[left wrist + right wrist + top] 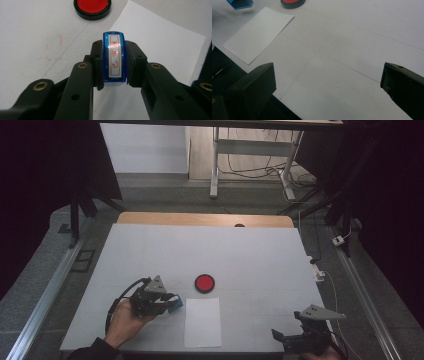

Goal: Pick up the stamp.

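Stamp (114,58), a small blue plastic block with a red-lettered label, sits pinched between the jaws of the left gripper (113,65), held above the white table cover (250,255) at the left edge of a blank paper sheet (203,321), near a round red ink pad (204,283). It looks light, rigid and smooth-sided, so it could slip; its two flat long sides offer the surest hold. The right gripper (328,82) rests with jaws spread wide, holding nothing.

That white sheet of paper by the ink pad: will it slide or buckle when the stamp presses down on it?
The paper sheet lies loose and flat on the table, so it probably slides easily. It looks thin, likely floppy if lifted. The right gripper is open and could pin it.
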Motion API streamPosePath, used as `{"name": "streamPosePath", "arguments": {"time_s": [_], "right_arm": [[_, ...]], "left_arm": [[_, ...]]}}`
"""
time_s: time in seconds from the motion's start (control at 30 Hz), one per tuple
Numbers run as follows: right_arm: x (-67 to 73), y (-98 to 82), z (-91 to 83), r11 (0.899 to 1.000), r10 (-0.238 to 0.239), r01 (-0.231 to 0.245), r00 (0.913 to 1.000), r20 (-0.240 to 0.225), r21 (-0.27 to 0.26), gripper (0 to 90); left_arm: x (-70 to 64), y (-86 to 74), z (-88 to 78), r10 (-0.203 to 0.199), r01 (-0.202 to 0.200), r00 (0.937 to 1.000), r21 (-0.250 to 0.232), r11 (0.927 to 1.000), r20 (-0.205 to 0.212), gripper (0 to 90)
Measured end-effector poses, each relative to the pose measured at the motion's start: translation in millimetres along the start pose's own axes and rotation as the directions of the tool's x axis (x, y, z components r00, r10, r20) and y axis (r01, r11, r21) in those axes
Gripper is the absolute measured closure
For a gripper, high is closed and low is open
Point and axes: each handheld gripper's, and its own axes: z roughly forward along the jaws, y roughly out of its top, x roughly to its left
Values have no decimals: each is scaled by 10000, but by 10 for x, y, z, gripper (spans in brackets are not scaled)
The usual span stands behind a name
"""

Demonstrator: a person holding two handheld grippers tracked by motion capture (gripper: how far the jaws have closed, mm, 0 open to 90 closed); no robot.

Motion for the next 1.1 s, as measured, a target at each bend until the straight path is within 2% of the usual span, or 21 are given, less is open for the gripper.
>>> {"name": "streamPosePath", "arguments": {"time_s": [0.13, 0.23, 0.33, 0.43, 0.53, 0.73, 0.9, 1.1], "right_arm": [[0, 0, 2, 10000, -24, 24, 10000, 3, 8, 4], [0, 2, 1, 10000, -40, 40, 10000, 10, 44, 5], [2, 3, 2, 10000, -51, 51, 10000, 4, 44, 5], [4, 4, 3, 10000, -52, 52, 10000, -2, 46, 5], [5, 4, 6, 10000, -58, 58, 10000, -15, 32, 5], [-3, 6, 4, 10000, -46, 46, 10000, -49, 20, 5], [-2, 8, 8, 10000, -50, 50, 10000, -61, 29, 5], [-3, 10, 11, 10000, -40, 40, 10000, -88, 40, 4]], "left_arm": [[-11, 19, -24, -36, 38, 9998, -84, 10000, 196, 706], [-16, 39, -35, -309, 315, 9988, -160, 9994, 373, 706], [-4, 64, -51, -622, 645, 9949, -275, 9975, 790, 706], [-15, 105, -69, -386, 424, 9958, -443, 9981, 829, 706], [-22, 159, -64, -310, 373, 9946, -622, 9974, 990, 706], [-68, 258, -20, 7, 49, 9954, -581, 9983, 959, 706], [-94, 332, -5, 94, -29, 9947, -634, 9980, 1027, 706], [-123, 456, -15, 328, -229, 9928, -868, 9960, 1148, 705]]}}
